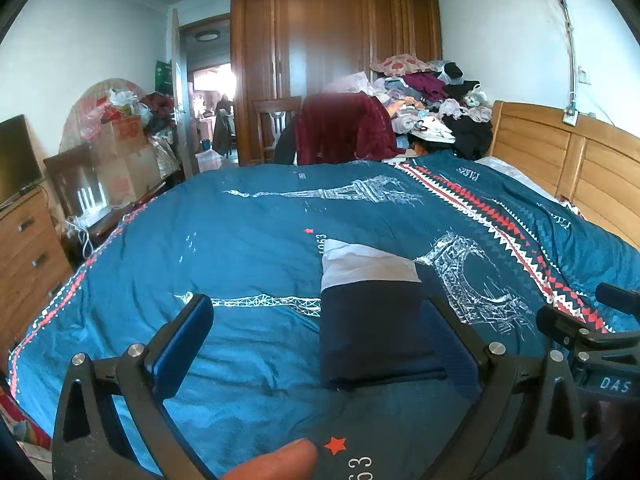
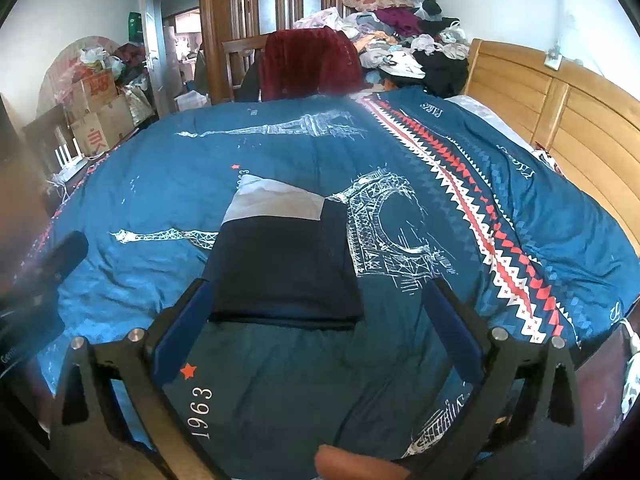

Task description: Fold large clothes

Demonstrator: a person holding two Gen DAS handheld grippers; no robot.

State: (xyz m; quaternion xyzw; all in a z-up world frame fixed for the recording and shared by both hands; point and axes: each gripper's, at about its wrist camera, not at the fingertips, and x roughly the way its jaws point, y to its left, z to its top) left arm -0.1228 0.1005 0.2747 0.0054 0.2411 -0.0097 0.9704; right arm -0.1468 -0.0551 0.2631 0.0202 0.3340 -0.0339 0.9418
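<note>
Folded garment (image 1: 372,320) lies flat on the bedspread (image 1: 248,240), roughly mid-bed toward the near edge. It is a tidy rectangle: navy smooth knit over most of it, with a white/pale grey band at the far end. The near edge shows stacked layers and a thin fold line.

Left gripper (image 1: 320,344): jaws spread wide, nothing between the blue pads. It sits above the bedspread; the garment falls between the fingers in view, nearer the right-side finger, and contact is not evident. A fingertip (image 1: 276,462) shows at the bottom edge.

Right gripper (image 2: 320,320): jaws also wide apart and empty. The garment's near edge sits between the two fingers, its left corner just beside the left pad (image 2: 180,332); I cannot tell whether they touch. Part of a finger (image 2: 352,464) shows at the bottom.

The bedspread is teal woven cotton, lightly rumpled, printed with white line-drawn towers and an arch, small red stars, "1963" text, and a red/white zigzag stripe (image 2: 472,208) running diagonally.

Background: slatted, light-toned wooden headboard (image 1: 568,160) on the right. Dark glossy wooden wardrobe (image 1: 332,64) behind. A loose, unfolded pile of clothes (image 1: 432,100) lies at the far side, with a dark red plush throw (image 1: 344,128) draped over a chair. Cardboard boxes (image 1: 124,152) are stacked on the left.
</note>
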